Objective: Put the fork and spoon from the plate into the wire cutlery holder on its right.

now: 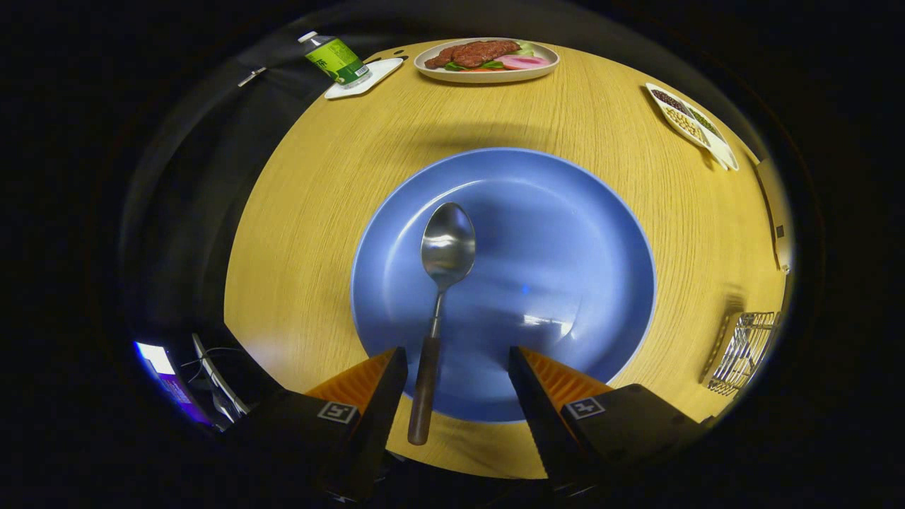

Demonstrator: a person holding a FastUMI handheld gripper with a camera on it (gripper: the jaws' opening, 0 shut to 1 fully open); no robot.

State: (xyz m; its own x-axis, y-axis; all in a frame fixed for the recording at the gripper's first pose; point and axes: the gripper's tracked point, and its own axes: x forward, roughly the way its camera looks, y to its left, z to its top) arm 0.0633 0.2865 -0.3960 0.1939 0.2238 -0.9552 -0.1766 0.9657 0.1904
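Wood-handled spoon (438, 297) sits in the gap between the gripper (458, 364) fingers, closer to the left finger than the right. Jaws stand wide apart, nothing clamped; neither finger presses on the handle. Can't tell if the left finger grazes it.

Spoon handle end hangs off the near rim of the blue plate (565, 283) onto the table (318, 212), back between the fingers. Metal neck and bowl run ahead of the fingertips, bowl face up around plate centre, tilted slightly right. Apart from the spoon, the plate's surface is bare, with glare spots just ahead of the right finger.

Plate sits directly ahead of the gripper, both fingertips over its near edge. Table is round, light wood grain.

Wire cutlery holder (746, 350) is off to the right of the right finger, well apart from the plate, near the table edge. A dark slim piece (720, 346) leans at its left side; too small and distorted to say what it is.

Far beyond the plate: an oval dish with meat and greens (486, 58). Left of that, a green-labelled bottle (334, 58) on a small white tray (368, 76). Far right, a white divided dish with beans or grains (693, 124) at the table edge.

Left of the left finger, below table level: a lit screen (159, 364) and some cables.
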